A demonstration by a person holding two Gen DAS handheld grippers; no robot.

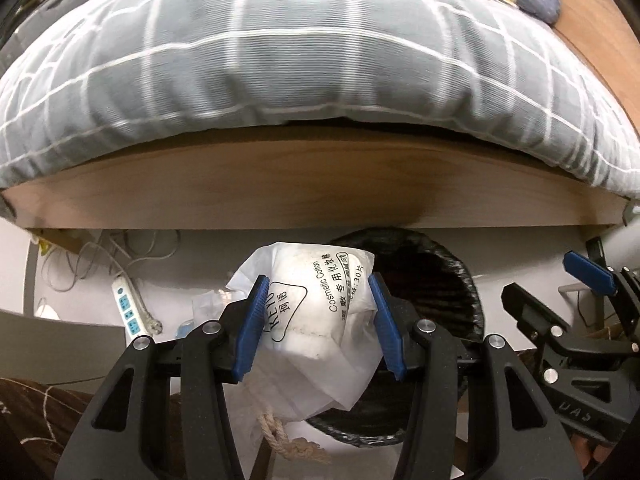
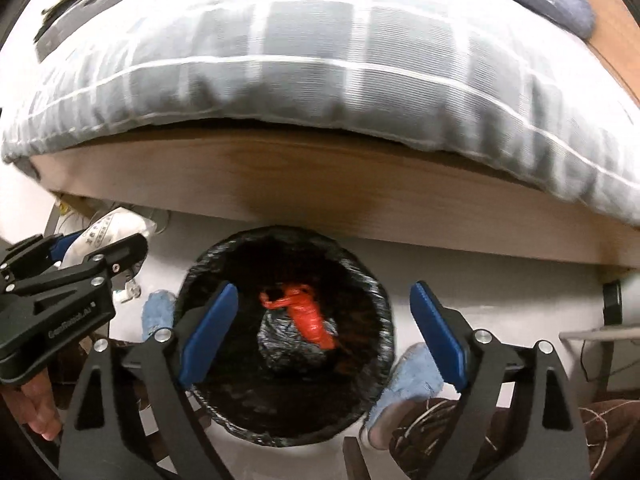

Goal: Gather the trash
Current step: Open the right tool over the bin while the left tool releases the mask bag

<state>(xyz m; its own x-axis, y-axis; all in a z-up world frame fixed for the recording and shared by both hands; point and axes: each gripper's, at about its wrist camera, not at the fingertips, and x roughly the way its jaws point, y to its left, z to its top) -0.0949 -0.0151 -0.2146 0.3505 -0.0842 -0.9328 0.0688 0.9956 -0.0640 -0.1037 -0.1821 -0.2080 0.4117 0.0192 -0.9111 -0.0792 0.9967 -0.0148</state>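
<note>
- Your left tongs clamp the white cotton-pad packet, just left of the black-lined bin.
- Your right tongs gape wide directly above that bin, empty.
- Red wrapper lies inside it.

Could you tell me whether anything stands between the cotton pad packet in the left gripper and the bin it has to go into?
Nothing visible does. The left gripper holds the cotton pad packet beside the black-lined bin, whose mouth is open. The right gripper hangs over the bin, jaws apart and empty, which could crowd the drop.
</note>
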